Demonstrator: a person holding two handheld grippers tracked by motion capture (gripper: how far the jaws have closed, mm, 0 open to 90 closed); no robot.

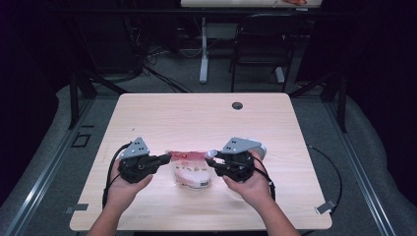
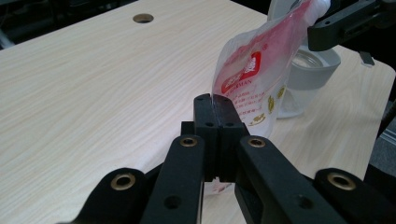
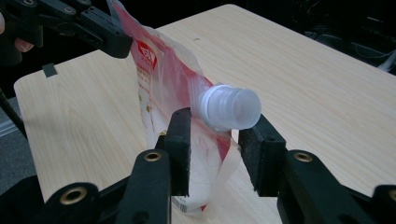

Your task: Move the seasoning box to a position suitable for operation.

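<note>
two grippers share one soft pouch above a pale wooden table (image 1: 147, 118). largest first, the table: bare wood with a small round hole (image 1: 237, 105) near its far edge. next, the pouch (image 1: 191, 169), a red-and-white spouted bag held upright over the near middle of the table, between the two hands. it looks limp and light, its film walls creasing, probably slick, so it would sag or fold if gripped mid-body; the stiff seam edge and the hard spout are the sound places to take it. behind it sits a grey lidded container (image 2: 312, 70). the left gripper (image 2: 215, 114) has its jaws clamped tight on the pouch's side seam. the right gripper (image 3: 219, 140) stands with jaws apart on either side of the white cap (image 3: 231, 108), pads not pressing it.
</note>
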